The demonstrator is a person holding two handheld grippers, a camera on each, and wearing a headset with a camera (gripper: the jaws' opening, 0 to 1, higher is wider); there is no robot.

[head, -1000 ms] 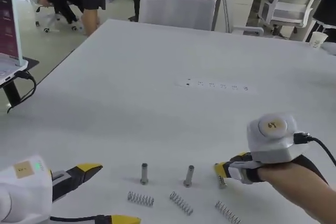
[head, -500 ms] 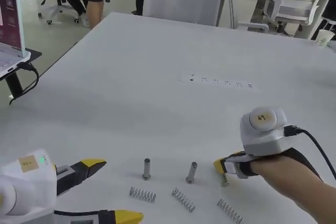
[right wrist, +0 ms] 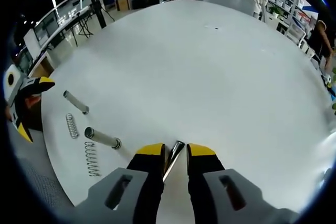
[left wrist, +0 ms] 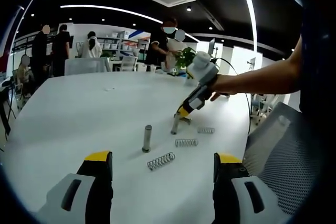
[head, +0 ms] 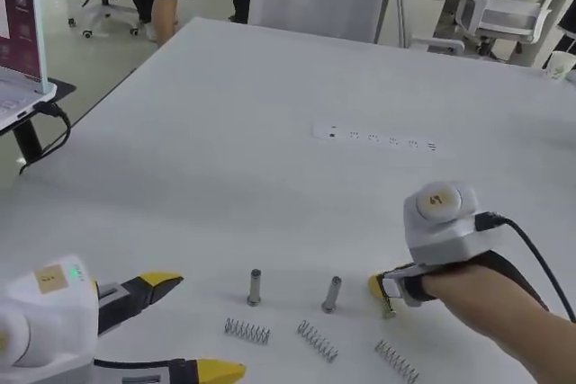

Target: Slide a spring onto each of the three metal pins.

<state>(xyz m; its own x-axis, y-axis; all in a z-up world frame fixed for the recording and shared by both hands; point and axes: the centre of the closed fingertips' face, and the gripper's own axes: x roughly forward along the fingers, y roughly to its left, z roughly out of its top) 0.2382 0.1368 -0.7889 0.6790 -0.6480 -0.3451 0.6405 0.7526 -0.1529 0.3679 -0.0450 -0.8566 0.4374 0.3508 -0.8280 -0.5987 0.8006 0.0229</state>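
Two metal pins (head: pixel 255 286) (head: pixel 332 294) stand upright on the white table (head: pixel 270 159). A third pin (right wrist: pixel 175 156) sits between the jaws of my right gripper (head: pixel 387 290), which is shut on it, low over the table to the right of the other two. Three loose springs (head: pixel 247 331) (head: pixel 317 341) (head: pixel 396 361) lie in a row just in front of the pins. My left gripper (head: pixel 193 326) is at the near left, open and holding nothing, pointing toward the pins (left wrist: pixel 147 138) and springs (left wrist: pixel 161 160).
A flush socket strip (head: pixel 373 139) is set in the table's middle. Grey chairs (head: pixel 315 8) stand at the far edge, with several people beyond. A laptop (head: pixel 18 101) and its cable are on a stand off the left side.
The head camera has tipped slightly, shifting the whole picture. The right gripper stays shut on the third pin and the left one stays open in place.
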